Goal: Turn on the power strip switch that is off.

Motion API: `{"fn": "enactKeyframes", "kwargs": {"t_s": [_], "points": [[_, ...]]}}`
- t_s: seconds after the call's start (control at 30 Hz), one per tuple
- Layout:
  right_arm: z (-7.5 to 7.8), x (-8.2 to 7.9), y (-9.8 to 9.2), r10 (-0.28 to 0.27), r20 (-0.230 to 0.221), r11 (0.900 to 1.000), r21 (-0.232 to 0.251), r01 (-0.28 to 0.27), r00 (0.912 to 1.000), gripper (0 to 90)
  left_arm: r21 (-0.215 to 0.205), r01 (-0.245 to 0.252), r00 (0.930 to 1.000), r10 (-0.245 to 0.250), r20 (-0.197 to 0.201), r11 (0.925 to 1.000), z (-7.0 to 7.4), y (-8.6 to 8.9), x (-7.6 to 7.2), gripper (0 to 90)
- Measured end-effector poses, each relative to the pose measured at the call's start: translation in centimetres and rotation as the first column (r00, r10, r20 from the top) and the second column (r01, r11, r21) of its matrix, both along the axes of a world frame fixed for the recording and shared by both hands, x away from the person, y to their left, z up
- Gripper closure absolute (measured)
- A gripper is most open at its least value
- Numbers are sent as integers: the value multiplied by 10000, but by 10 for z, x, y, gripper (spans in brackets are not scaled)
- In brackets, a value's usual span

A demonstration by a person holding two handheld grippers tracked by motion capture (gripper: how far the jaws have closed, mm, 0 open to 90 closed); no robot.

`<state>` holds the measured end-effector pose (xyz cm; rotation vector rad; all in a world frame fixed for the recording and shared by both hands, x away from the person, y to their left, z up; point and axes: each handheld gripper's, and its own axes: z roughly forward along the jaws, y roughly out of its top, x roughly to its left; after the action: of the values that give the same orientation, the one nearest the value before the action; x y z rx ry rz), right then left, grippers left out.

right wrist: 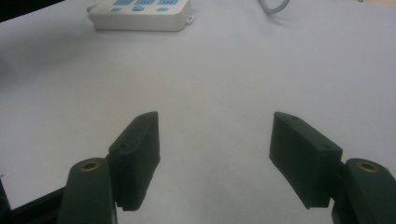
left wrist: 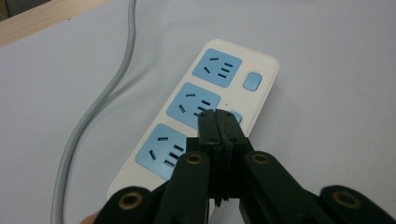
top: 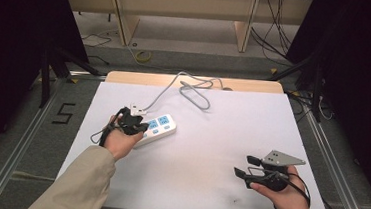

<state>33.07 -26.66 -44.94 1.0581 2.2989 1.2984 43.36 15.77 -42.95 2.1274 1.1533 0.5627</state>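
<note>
A white power strip [top: 163, 125] with three blue sockets lies left of centre on the white board, its grey cable [top: 194, 92] looping toward the back. In the left gripper view the strip [left wrist: 268, 77] shows a blue switch [left wrist: 252, 81] beside the far socket, with a small red light above it. My left gripper [left wrist: 218, 116] is shut with nothing between its jaws. Its tips sit over the switch beside the middle socket; I cannot tell whether they press it. My right gripper [top: 245, 166] is held open and empty above the board at the front right [right wrist: 215, 126].
The white board [top: 221, 132] covers a wooden table whose back edge [top: 125, 76] shows. Metal frame rails run along both sides. Wooden shelving and loose cables lie on the floor behind. A "5" mark [top: 64, 113] is on the floor at left.
</note>
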Motion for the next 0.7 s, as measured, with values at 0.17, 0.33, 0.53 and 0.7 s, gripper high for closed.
{"fn": "enactKeyframes", "kwargs": {"t_s": [0.17, 0.33, 0.53, 0.7], "points": [[0, 0, 0, 10, -4, 10000, -16, -10, 10000, 337, -70, 150, 9998, -151, -151, 9999, -2, -3, 4, 900], [0, 0, 0, 5, -14, 10000, -22, -5, 10000, 337, -10, 192, 9995, -193, -253, 9998, -1, -5, 8, 899], [0, 0, 0, 34, -6, 10000, -55, -34, 10000, 336, 75, 268, 9990, -266, -348, 9996, -1, -9, 12, 899], [0, 0, 0, 17, -30, 10000, -66, -17, 10000, 336, 110, 351, 9985, -345, -435, 9993, -2, -12, 15, 900]]}}
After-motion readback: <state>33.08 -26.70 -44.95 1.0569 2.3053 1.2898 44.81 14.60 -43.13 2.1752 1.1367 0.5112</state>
